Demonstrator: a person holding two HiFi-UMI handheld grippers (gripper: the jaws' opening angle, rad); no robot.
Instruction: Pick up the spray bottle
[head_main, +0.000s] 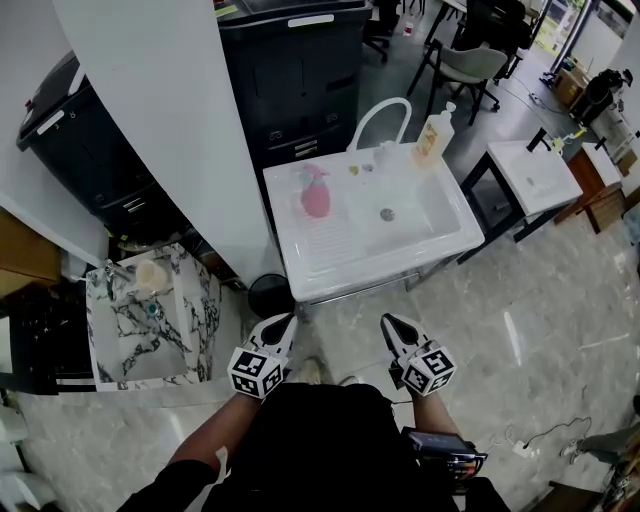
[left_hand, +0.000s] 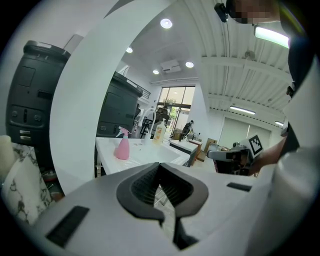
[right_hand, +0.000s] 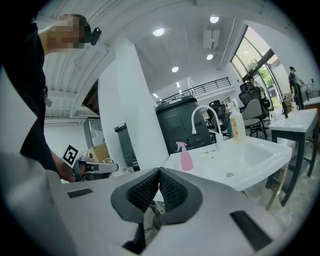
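Pink spray bottle (head_main: 315, 195) stands upright on sink (head_main: 340, 265).

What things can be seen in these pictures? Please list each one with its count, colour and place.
spray bottle: one, pink, on the sink's left drainboard
sink: one, white, ahead of the person
faucet: one, white, arched, at the sink's back edge
soap bottle: one, yellowish, at the sink's back right corner
marble basin: one, white with dark veins, left of the sink
cabinet: one, black, behind the sink
left gripper: one, white and black, jaws shut, empty
right gripper: one, white and black, jaws shut, empty
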